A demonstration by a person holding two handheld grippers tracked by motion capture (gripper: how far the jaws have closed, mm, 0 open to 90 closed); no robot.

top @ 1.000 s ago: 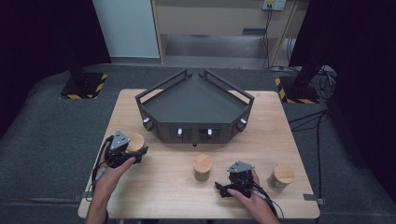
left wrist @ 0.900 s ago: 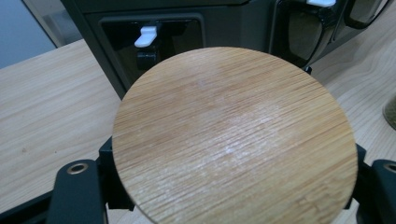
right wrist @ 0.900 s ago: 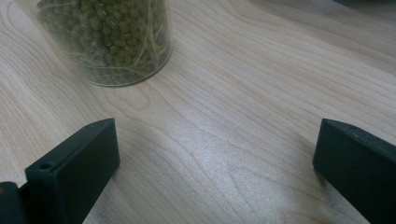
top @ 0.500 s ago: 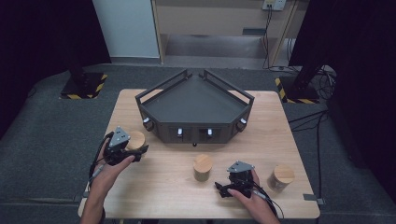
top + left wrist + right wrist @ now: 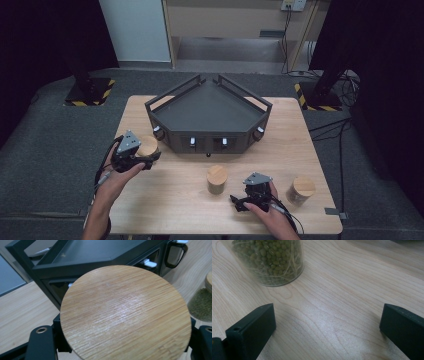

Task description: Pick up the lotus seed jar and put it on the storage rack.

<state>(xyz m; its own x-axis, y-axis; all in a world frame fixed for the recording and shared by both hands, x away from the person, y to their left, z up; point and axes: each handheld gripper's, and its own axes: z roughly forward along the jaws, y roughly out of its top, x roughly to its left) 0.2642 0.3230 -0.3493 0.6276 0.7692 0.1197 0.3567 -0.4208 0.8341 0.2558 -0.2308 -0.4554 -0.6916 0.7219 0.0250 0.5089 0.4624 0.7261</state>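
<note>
Left gripper is clenched around a bamboo-lidded jar, the round lid spreading across the left gripper view with the black jaws pressing its sides from below. It holds the jar at the near left corner of the dark hexagonal rack, whose flat top tray sits in the far middle of the wooden surface. Right gripper rests low at the near right with its jaws spread wide and nothing between them; a glass jar of green mung beans stands just beyond its left jaw.

Judging by this layout, the work looks to be at its start: one jar is gripped and seemingly bound for the rack, none sits on the tray yet, and two others wait, the middle jar and the right-hand jar, both upright on the surface.
</note>
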